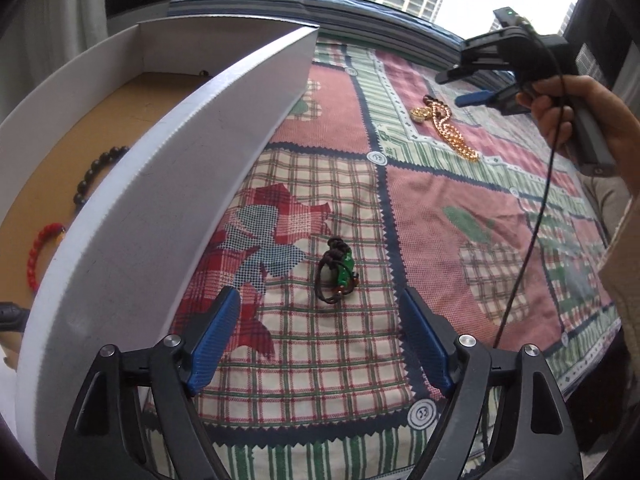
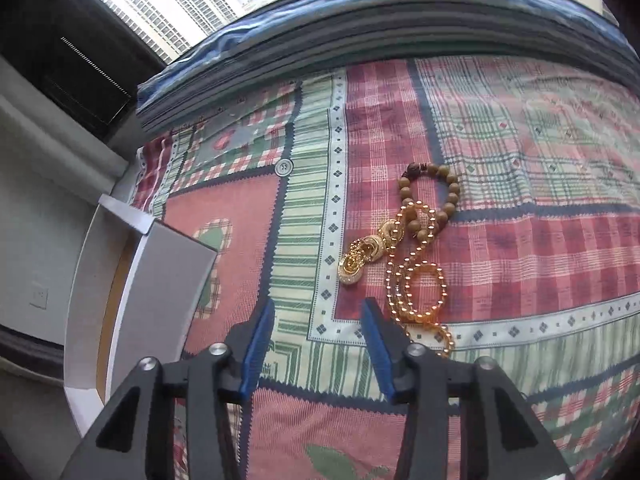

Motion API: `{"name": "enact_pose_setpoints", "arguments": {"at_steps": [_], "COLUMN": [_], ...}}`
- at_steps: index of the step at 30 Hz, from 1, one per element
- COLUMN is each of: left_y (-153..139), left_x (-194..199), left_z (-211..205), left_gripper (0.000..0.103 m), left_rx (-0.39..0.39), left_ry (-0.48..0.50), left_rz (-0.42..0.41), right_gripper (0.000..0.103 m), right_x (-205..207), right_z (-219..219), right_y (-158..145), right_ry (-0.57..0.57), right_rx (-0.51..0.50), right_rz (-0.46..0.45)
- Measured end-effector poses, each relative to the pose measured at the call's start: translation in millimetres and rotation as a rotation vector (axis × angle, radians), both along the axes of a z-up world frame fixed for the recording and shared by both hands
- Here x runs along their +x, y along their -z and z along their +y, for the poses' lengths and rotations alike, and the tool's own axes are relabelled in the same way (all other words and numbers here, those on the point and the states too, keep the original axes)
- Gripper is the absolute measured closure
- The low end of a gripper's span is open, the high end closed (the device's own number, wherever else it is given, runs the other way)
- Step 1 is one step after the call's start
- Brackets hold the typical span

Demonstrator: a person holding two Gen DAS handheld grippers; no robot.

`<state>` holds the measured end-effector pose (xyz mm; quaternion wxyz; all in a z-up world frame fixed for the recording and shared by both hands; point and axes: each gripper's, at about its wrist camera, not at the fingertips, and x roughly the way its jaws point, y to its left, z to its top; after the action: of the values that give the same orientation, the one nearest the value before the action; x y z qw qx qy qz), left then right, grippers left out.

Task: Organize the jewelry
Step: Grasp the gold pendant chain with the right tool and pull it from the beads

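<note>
A dark cord bracelet with a green charm lies on the patchwork cloth, just ahead of my left gripper, which is open and empty. The white box stands at the left; a black bead bracelet and a red bead bracelet lie on its brown floor. Farther right, a gold chain with a pendant and a brown wooden bead bracelet lie tangled together. My right gripper hovers above the cloth just left of the chain, open with nothing between its pads. It also shows as the right gripper, held by a hand.
The patchwork cloth covers the surface. A blue striped fabric edge and a window lie beyond it. The box's white wall rises at the left. A cable hangs from the right gripper.
</note>
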<state>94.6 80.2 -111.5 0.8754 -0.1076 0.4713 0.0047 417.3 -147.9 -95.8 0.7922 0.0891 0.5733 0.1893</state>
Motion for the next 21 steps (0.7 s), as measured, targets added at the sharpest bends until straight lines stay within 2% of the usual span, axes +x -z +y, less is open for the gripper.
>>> {"name": "enact_pose_setpoints", "arguments": {"at_steps": [5,9,12,13,14,16,18,19,21], "left_y": [3.7,9.1,12.5,12.9,12.9,13.3,13.9,13.8,13.9], "left_x": [-2.9,-2.3,-1.3,-1.0,-1.3,-1.7,-2.5,-3.7,-6.4], "left_z": [2.2,9.3,12.7,13.1,13.4,13.2,13.0,13.1,14.0], "left_gripper": [0.02,0.02,0.02,0.02,0.02,0.02,0.02,0.02,0.02], "left_rx": [-0.015,-0.039,-0.05,-0.05,-0.05,-0.048,-0.045,-0.045,-0.041], "left_ry": [0.003,-0.011,-0.02,-0.021,-0.021,-0.019,-0.016,-0.016,-0.016], "left_rz": [0.008,0.022,0.034,0.037,0.037,0.038,0.04,0.041,0.043], "right_gripper": [0.061,0.061,0.062,0.071,0.083,0.084,0.085,0.099,0.099], "right_x": [27.2,34.8,39.3,38.4,36.9,37.4,32.4,28.3,16.7], "right_z": [12.7,23.4,35.2,39.1,43.0,48.6,48.0,45.6,37.7], "right_y": [50.8,64.1,64.5,64.7,65.1,64.9,63.4,61.2,51.8], "right_ry": [0.082,0.115,0.125,0.125,0.118,0.092,0.079,0.072,0.041], "right_rx": [-0.039,-0.107,-0.154,-0.185,-0.228,-0.265,-0.26,-0.233,-0.192], "right_rz": [0.112,0.075,0.01,-0.012,-0.033,-0.065,-0.076,-0.074,-0.068]}}
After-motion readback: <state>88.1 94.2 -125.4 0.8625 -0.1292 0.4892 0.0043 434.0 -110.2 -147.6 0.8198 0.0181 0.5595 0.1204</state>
